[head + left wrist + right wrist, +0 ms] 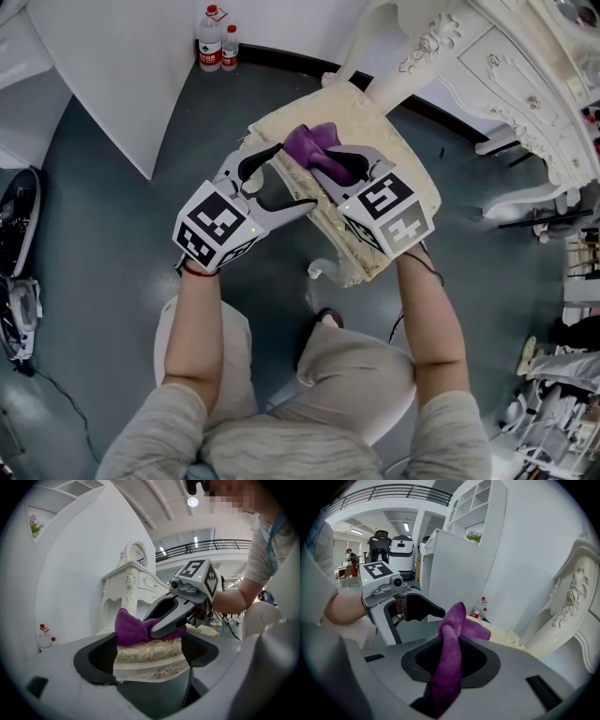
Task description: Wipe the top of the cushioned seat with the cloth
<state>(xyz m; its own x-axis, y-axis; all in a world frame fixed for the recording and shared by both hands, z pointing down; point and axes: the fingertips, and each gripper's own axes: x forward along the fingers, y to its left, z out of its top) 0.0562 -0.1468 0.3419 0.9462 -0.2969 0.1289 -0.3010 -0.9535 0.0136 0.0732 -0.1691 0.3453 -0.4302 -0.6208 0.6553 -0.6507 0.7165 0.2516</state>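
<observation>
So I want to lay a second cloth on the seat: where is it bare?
Bare: the right side of the seat, from the right gripper out to its edge, and the far strip by the table leg. Crowded: the near left edge, where the cloth and left gripper sit.

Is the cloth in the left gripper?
No, the right gripper is clamped on the cloth; the left gripper has its jaws apart at the seat edge.

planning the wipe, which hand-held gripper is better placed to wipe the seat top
Right: the right hand-held gripper is shut on the purple cloth, which lies on the cream cushioned seat; the left hand-held gripper stands open at the seat's edge, without cloth.
</observation>
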